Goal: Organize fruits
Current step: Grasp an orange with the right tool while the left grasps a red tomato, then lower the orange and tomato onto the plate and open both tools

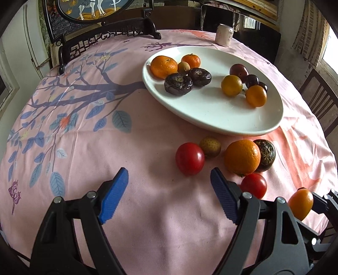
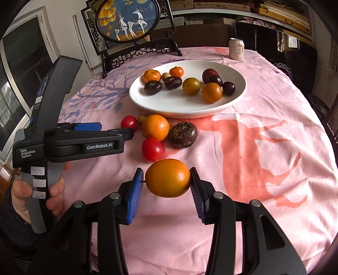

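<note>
while the right hand-held gripper [image 2: 168, 183] clamps an orange fruit [image 2: 168, 178] just above the desk [image 2: 264, 169], the left hand-held gripper [image 1: 169, 190] hangs wide open over its pink tree-print cloth [image 1: 74, 110]. beyond lie loose fruits, a white plate [image 2: 179, 110] of sorted fruit, a can [image 2: 236, 49] and a framed deer screen [image 2: 128, 19].

— Your round white glazed plate [image 2: 236, 99] looks glossy and smooth, doesn't it?
— Yes; your pink printed cloth table cover [image 2: 253, 190] is matt, and the ribbed blue plastic gripper pads [image 1: 115, 195] look rough.
</note>
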Demonstrator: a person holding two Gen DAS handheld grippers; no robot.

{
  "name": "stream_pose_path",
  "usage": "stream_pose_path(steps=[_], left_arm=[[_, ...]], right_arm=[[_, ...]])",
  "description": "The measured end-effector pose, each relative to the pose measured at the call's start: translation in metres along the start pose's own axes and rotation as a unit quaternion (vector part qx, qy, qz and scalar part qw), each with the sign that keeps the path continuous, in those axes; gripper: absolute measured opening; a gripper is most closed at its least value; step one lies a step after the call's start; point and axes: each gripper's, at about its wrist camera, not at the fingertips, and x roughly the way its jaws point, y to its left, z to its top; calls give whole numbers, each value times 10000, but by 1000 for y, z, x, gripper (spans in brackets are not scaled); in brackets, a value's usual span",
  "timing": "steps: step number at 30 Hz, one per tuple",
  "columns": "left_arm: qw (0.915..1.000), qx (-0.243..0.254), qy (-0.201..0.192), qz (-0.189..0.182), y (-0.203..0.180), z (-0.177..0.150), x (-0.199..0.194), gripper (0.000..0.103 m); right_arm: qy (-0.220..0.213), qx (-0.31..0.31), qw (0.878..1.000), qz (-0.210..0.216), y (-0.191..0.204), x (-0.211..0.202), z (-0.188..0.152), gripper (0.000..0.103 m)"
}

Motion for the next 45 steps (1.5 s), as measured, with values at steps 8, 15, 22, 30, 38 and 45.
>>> stream_pose_path(steps=[8, 15, 22, 30, 38, 45], left_arm=[[9999, 71, -13, -133, -5, 10, 14, 51], [9984, -74, -123, -552, 0, 11, 5, 29], [9971, 12, -432, -630, -2, 5, -26, 29], [9954, 23, -601, -740, 1, 10, -50, 29], [9966, 144, -588, -559, -9, 95, -41, 29], [9987, 170, -245, -411, -40, 162, 21, 29]], right_arm=[[-92, 160, 9998, -2, -11, -9, -1, 45], [-129, 83, 9999, -22, -3, -15, 0, 45], [-132, 9, 9999, -47, 5, -16, 3, 45], [-142, -98, 9998, -46, 11, -15, 9, 45], [-570, -295, 9969, -460, -13, -5, 77, 45], [-675, -312, 9899, -1206, -57, 48, 137, 45]])
